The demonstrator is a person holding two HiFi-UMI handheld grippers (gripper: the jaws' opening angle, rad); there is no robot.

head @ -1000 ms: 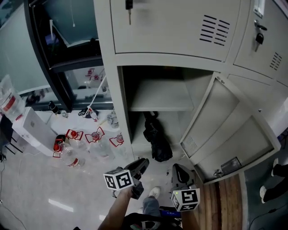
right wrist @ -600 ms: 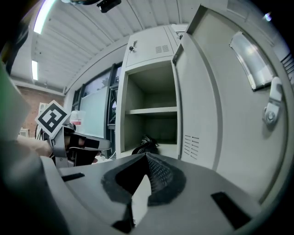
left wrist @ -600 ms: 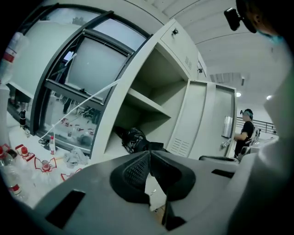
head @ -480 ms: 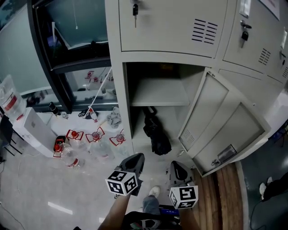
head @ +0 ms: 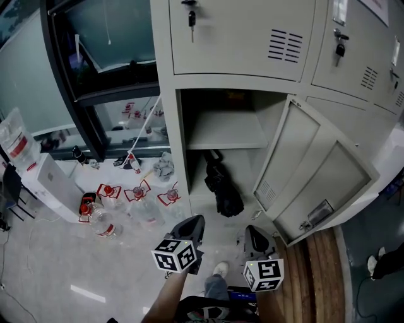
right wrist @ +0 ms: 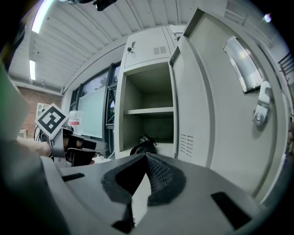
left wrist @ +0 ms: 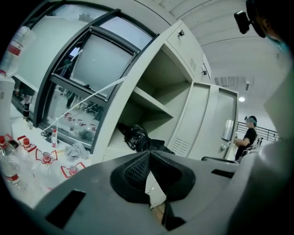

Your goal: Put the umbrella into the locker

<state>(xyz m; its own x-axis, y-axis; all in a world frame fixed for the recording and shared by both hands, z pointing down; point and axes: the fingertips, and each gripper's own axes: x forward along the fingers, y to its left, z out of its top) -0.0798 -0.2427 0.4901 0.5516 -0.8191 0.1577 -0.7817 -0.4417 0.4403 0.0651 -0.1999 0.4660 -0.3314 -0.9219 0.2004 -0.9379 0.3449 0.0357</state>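
Observation:
The black folded umbrella (head: 222,187) lies inside the open locker (head: 165,158), on its floor under the shelf (head: 227,130). It also shows in the left gripper view as the umbrella (left wrist: 138,137) and in the right gripper view as the umbrella (right wrist: 143,144). My left gripper (head: 193,225) hangs in front of the locker, below the opening, shut and empty, pads touching (left wrist: 148,153). My right gripper (head: 255,236) is beside it, in front of the swung-out door (head: 315,183), shut on nothing (right wrist: 146,156). Neither gripper touches the umbrella.
Several water bottles (head: 136,192) and a white box (head: 47,180) sit on the floor left of the locker, under a dark-framed window (head: 95,94). A key hangs in the upper door (head: 191,16). A person (left wrist: 249,135) stands far right. My shoe (head: 219,270) is below the grippers.
The left gripper has rolled about its own axis and lifted a little. The right gripper has barely shifted. The umbrella stays where it lay in the locker.

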